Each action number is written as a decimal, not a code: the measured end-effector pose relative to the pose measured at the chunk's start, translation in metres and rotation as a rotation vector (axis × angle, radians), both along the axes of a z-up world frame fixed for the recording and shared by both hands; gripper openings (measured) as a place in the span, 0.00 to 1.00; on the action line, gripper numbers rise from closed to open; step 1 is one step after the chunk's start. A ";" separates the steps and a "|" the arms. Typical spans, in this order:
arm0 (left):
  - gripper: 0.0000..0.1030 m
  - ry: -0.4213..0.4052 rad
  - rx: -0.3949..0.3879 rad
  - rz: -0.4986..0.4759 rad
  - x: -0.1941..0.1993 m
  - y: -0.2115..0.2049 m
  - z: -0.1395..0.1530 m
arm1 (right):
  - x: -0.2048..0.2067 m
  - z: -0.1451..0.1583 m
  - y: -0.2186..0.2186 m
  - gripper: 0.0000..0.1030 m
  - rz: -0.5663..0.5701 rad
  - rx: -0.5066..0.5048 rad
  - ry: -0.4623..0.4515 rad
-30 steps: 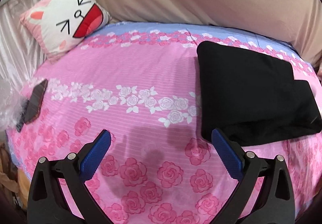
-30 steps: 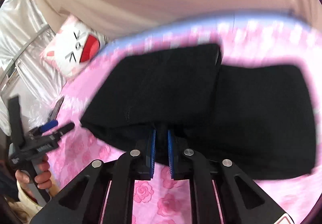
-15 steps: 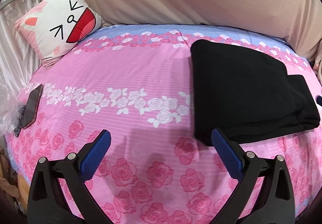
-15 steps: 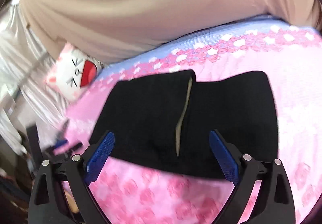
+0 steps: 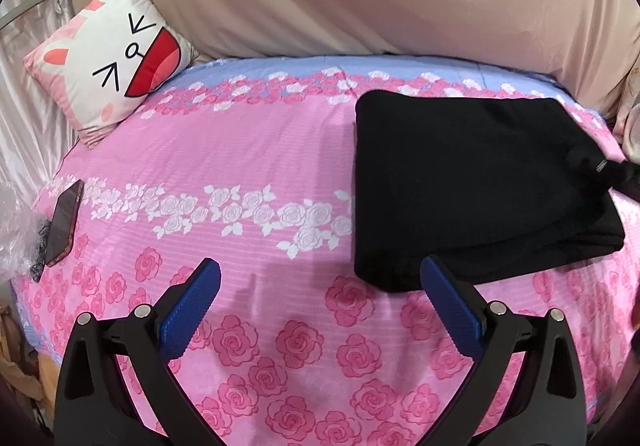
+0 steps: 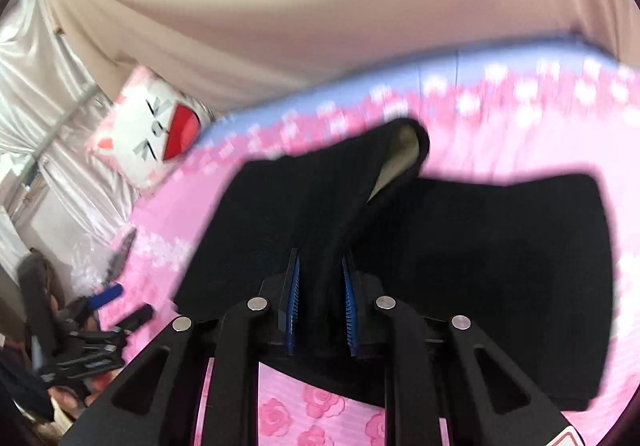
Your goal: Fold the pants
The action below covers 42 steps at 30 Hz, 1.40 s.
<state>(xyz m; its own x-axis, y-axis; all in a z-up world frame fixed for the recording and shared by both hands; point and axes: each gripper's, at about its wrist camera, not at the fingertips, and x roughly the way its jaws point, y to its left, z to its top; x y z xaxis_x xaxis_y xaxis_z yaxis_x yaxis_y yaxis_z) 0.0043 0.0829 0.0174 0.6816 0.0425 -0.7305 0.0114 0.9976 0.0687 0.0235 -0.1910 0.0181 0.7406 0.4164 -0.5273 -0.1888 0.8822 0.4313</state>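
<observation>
While the pants (image 5: 476, 185) already lie as a compact black stack on the bed (image 5: 248, 149), toward its right side as my left camera sees it, I judge the folding well along but not finished. My right gripper (image 6: 320, 302) has its jaws closing on a ridge of black cloth, pinched between the blue pads, and that flap stands lifted off the stack, with a pale lining showing at its far end. My left gripper (image 5: 320, 306) hovers over the bare sheet just short of the near corner of the pants, jaws wide and holding nothing. What I think is left: carry the lifted flap over, lay it flat, and smooth the stack. The right view is blurred, so I cannot tell which layer is gripped.
</observation>
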 end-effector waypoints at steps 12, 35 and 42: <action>0.95 0.048 -0.047 -0.091 0.009 -0.043 -0.008 | -0.056 -0.035 -0.124 0.14 -0.289 0.042 0.093; 0.95 0.026 -0.041 -0.250 0.046 -0.122 0.003 | -0.029 0.011 -0.055 0.15 -0.068 -0.096 -0.022; 0.96 0.065 0.041 -0.402 0.049 -0.211 -0.033 | -0.024 -0.050 -0.114 0.27 -0.182 -0.122 0.152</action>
